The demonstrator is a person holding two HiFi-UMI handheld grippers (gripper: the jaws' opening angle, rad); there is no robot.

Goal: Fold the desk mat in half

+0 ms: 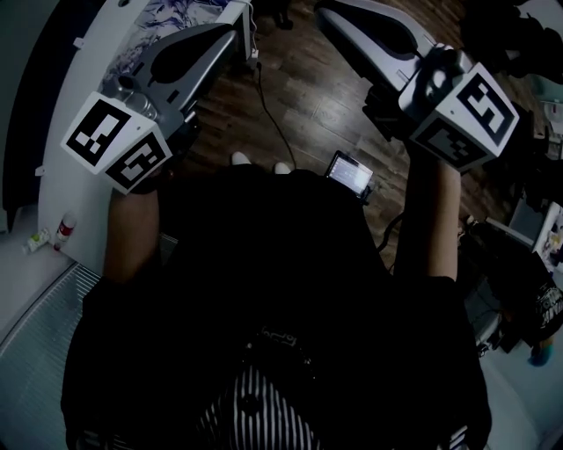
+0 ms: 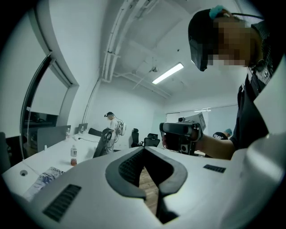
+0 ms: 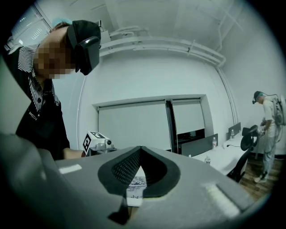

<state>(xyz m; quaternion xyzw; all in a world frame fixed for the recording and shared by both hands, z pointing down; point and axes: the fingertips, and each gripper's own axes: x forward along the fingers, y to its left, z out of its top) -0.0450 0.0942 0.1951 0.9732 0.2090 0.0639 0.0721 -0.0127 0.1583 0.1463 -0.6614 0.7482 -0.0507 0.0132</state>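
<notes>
At the far left of the head view, the white counter (image 1: pixel 88 70) is carrying the desk mat (image 1: pixel 171 13), which is lying with its blue flower print facing up. The mat is partly hidden beneath the left tongs (image 1: pixel 236 35). Those tongs are hanging level above the counter's edge. In the left gripper view (image 2: pixel 144 150) their tips are pressing together with nothing between them, and only wooden floor (image 2: pixel 147 183) is showing through the gap behind the tips. That same view is showing the mat (image 2: pixel 44 179) at lower left on the counter (image 2: pixel 53 156), well apart from the tongs, with a bottle (image 2: pixel 73 155) standing upright beyond it.

In the middle, the person's dark shirt (image 1: pixel 281 290) is filling the lower head view, and a small lit screen (image 1: pixel 350 173) is sitting on the floor (image 1: pixel 299 97) just beyond it.

At the right, the right tongs (image 1: pixel 327 9) are hanging level over the floor, clear of the counter. In the right gripper view (image 3: pixel 140 148) they are also pressing together and pinching nothing. The mat's print (image 3: pixel 135 183) is showing through their gap, farther off. A person (image 3: pixel 268 129) is standing at the far right.
</notes>
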